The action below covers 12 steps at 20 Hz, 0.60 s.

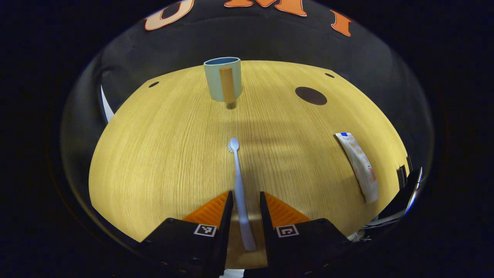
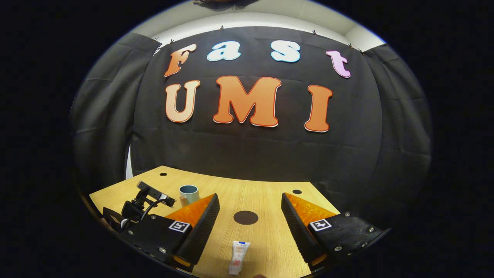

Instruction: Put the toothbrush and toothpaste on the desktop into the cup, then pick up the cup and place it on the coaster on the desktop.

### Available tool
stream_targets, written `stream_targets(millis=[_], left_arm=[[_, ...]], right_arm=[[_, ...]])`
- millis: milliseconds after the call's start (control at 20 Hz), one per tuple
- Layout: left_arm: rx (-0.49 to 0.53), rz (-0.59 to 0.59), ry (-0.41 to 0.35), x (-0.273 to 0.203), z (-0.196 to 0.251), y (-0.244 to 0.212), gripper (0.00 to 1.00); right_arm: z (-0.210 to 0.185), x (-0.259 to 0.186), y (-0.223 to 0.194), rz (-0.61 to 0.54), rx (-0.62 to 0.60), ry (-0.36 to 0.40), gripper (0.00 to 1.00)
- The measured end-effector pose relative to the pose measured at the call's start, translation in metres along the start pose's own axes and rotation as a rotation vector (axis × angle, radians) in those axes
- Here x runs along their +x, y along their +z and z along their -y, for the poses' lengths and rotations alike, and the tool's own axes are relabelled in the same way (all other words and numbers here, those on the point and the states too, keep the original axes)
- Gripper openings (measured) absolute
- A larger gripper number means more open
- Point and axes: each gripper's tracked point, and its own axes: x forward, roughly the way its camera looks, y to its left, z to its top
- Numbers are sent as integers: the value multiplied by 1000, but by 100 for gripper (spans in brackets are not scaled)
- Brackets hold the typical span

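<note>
While the toothbrush [image 1: 240, 185] lies flat on the wooden desktop [image 1: 154, 162], the left gripper [image 1: 246, 204] sits low over its handle with one finger on each side. The fingers are close to the handle, but a thin strip of wood shows on both sides, so I think they are open and not yet pinching it. To do this step well, the fingers should close gently on the middle of the handle and hold it straight, so the brush does not spin or slip when it goes up. Then it can ride forward to the cup [image 1: 223, 83] and go in with the handle end first (the cup looks tall enough to keep it standing). The cup stands upright at the far side of the desktop, straight ahead of the brush head, with its handle facing this way. I cannot see down to its bottom, but nothing sticks out of the top, so it seems empty. The round dark coaster [image 1: 311, 95] lies to the right of the cup, well apart from it, with nothing on it. The toothpaste [image 1: 359, 166] lies flat near the right edge. In the right gripper view, the right gripper [image 2: 250, 216] is wide open and holds nothing, and it hangs above the toothpaste.
</note>
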Motion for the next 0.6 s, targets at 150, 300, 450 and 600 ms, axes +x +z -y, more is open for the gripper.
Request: stream_targets(millis=[150, 300, 450, 600], left_arm=[[-25, 4, 14, -1, -5, 0, 14], [-11, 9, 18, 6, -3, 3, 12], [-6, 7, 29, -1, -3, 1, 7], [-17, 11, 21, 0, -3, 3, 7]], right_arm=[[-1, -1, 0, 3, -5, 2, 96], [-2, -1, 1, 4, -7, 2, 96], [-3, -3, 1, 4, -13, 5, 96], [-4, -5, 2, 6, -13, 6, 96]])
